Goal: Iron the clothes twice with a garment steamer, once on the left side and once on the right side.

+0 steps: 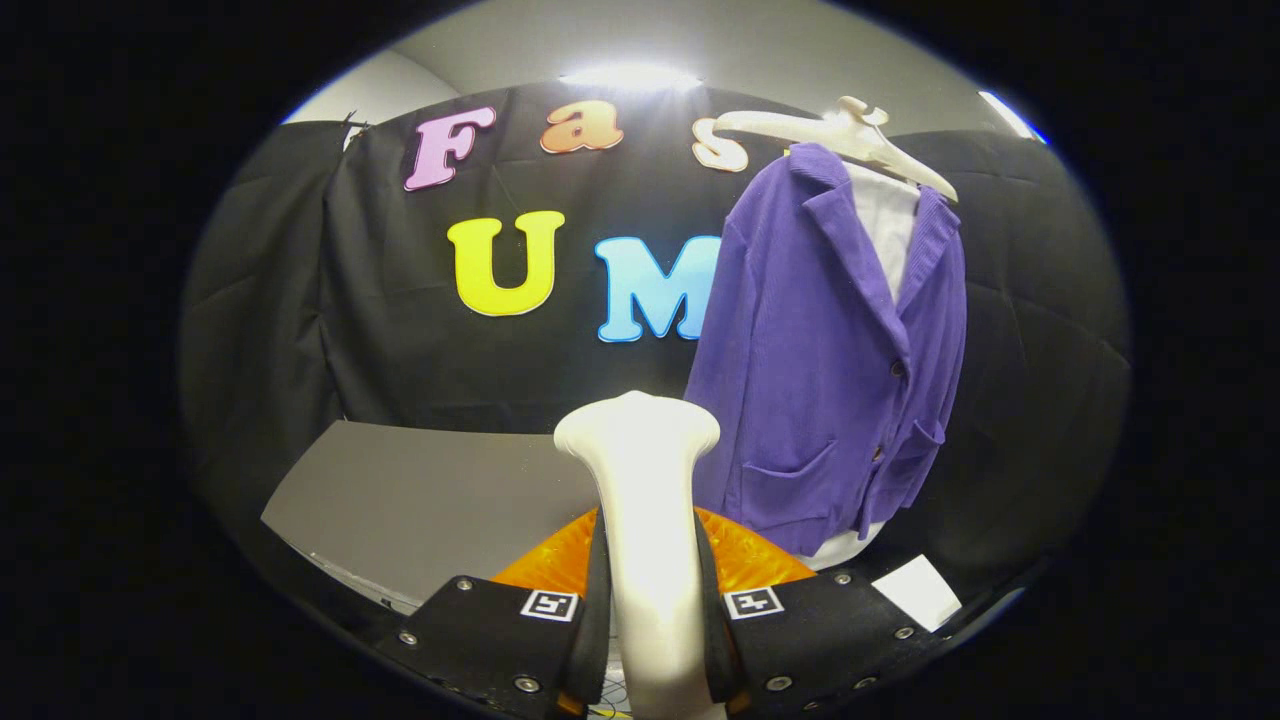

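Steamer: the white garment steamer [645, 520] stands between the two fingers, its long axis running up and away from the gripper. The handle is narrow where the fingers hold it, and it widens to a flat, rounded head at the top. The head points toward the black booth wall, a little to the left of the jacket.

Gripper: the gripper [650, 625] is closed on the steamer handle; both fingers press on its sides, one on the left and one on the right. Each finger carries a small square marker on its upper face.

Gripper pose: the fingers point forward and slightly upward, level with each other, so the steamer stays upright in the grip.

Jacket: the purple jacket [820, 370] hangs on a pale hanger [840, 135] in front of the wall, beyond the fingers and to the right of the steamer head. It is buttoned, with two front pockets, and a white garment [888, 235] shows under the collar. The steamer head is near the lower left edge of the jacket; I cannot tell if they touch.

Around: a grey board [420, 510] lies left of the steamer, below the wall. An orange surface [745, 560] shows just behind the fingers. A white paper [925, 590] lies at the right, under the jacket.
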Demonstrator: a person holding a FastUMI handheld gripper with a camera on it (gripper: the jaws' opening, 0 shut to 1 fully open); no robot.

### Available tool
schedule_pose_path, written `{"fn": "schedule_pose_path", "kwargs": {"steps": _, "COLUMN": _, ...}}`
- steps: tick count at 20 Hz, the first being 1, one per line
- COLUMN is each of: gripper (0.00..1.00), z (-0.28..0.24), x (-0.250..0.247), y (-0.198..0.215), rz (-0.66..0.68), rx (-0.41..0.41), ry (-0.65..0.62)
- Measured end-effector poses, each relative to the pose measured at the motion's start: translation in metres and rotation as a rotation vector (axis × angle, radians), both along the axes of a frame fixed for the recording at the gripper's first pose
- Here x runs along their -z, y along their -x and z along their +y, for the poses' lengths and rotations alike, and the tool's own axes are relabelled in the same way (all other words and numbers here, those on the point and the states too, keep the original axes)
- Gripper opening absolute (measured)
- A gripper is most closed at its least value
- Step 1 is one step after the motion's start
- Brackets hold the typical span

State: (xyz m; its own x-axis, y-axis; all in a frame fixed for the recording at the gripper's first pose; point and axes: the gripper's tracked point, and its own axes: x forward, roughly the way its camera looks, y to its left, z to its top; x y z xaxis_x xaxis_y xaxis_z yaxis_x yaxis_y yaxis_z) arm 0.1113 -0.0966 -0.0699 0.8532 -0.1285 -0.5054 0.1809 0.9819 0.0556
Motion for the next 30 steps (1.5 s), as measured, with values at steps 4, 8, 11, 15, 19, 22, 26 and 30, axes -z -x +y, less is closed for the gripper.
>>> {"fn": "schedule_pose_path", "kwargs": {"steps": 4, "gripper": 0.39, "z": -0.022, "x": -0.013, "y": 0.029, "rz": -0.029, "rx": -0.017, "ry": 0.004}}
{"fn": "schedule_pose_path", "kwargs": {"steps": 8, "gripper": 0.38, "z": -0.051, "x": -0.028, "y": 0.053, "rz": -0.071, "rx": -0.023, "ry": -0.017}}
{"fn": "schedule_pose_path", "kwargs": {"steps": 11, "gripper": 0.38, "z": -0.078, "x": -0.040, "y": 0.057, "rz": -0.122, "rx": -0.003, "ry": -0.013}}
{"fn": "schedule_pose_path", "kwargs": {"steps": 15, "gripper": 0.38, "z": -0.106, "x": -0.049, "y": 0.050, "rz": -0.126, "rx": 0.028, "ry": 0.061}}
{"fn": "schedule_pose_path", "kwargs": {"steps": 19, "gripper": 0.38, "z": -0.123, "x": -0.063, "y": 0.027, "rz": -0.166, "rx": 0.081, "ry": 0.028}}
{"fn": "schedule_pose_path", "kwargs": {"steps": 22, "gripper": 0.38, "z": -0.143, "x": -0.071, "y": 0.006, "rz": -0.187, "rx": 0.143, "ry": 0.051}}
{"fn": "schedule_pose_path", "kwargs": {"steps": 26, "gripper": 0.38, "z": -0.159, "x": -0.070, "y": -0.013, "rz": -0.205, "rx": 0.223, "ry": 0.047}}
{"fn": "schedule_pose_path", "kwargs": {"steps": 30, "gripper": 0.38, "z": -0.167, "x": -0.071, "y": -0.032, "rz": -0.224, "rx": 0.264, "ry": 0.059}}
